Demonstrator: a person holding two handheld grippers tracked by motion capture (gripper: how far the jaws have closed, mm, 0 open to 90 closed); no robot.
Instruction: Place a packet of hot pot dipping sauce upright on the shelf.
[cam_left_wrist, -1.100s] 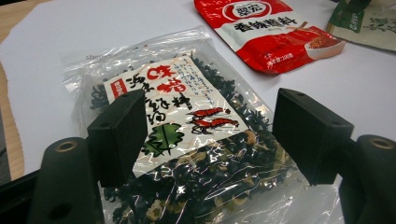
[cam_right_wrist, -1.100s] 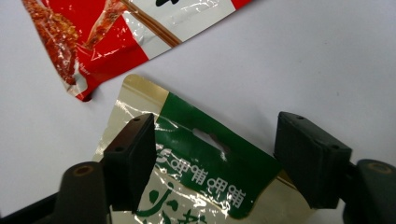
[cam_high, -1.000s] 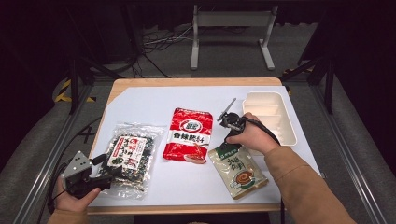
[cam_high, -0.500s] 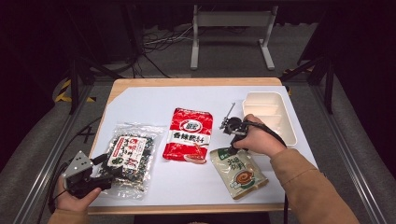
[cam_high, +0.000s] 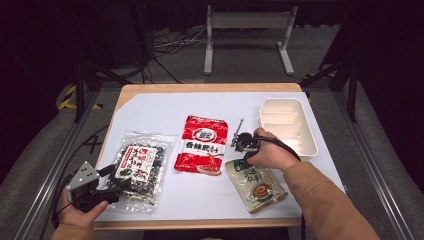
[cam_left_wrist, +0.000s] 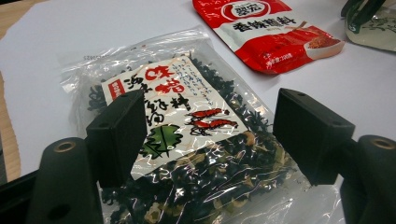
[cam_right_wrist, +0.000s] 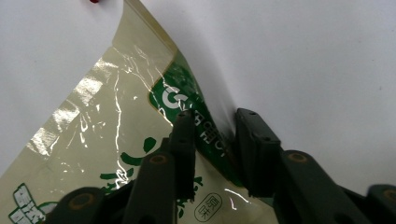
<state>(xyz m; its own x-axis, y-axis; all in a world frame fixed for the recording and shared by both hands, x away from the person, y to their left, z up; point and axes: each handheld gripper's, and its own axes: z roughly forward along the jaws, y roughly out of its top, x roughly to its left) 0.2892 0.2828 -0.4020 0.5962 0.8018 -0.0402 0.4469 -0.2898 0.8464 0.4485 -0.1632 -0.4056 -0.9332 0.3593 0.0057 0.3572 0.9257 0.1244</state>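
White sheet (cam_high: 150, 112) covered the wooden table (cam_high: 200, 88); dark room behind. Left gripper (cam_left_wrist: 205, 135) gaped, released, over the seaweed bag (cam_left_wrist: 187, 140). Right gripper (cam_right_wrist: 212, 144) pinched the beige pouch (cam_right_wrist: 107, 135).

We are in a lab or recording studio. We see a white-topped table (cam_high: 150, 112) framed by metal rails (cam_high: 52, 165), loose cables (cam_high: 165, 47) on grey floor, dark surroundings.

We see a matt white sheet over a wooden tabletop (cam_high: 200, 88). The seaweed bag (cam_left_wrist: 187, 140) is clear, crinkled, glossy plastic with a paper-like label. The red pouch (cam_high: 202, 145) and the beige-green pouch (cam_right_wrist: 112, 135) are shiny film. The white tray (cam_high: 287, 125) looks smooth plastic. Each claw's jaws are matt black plastic.
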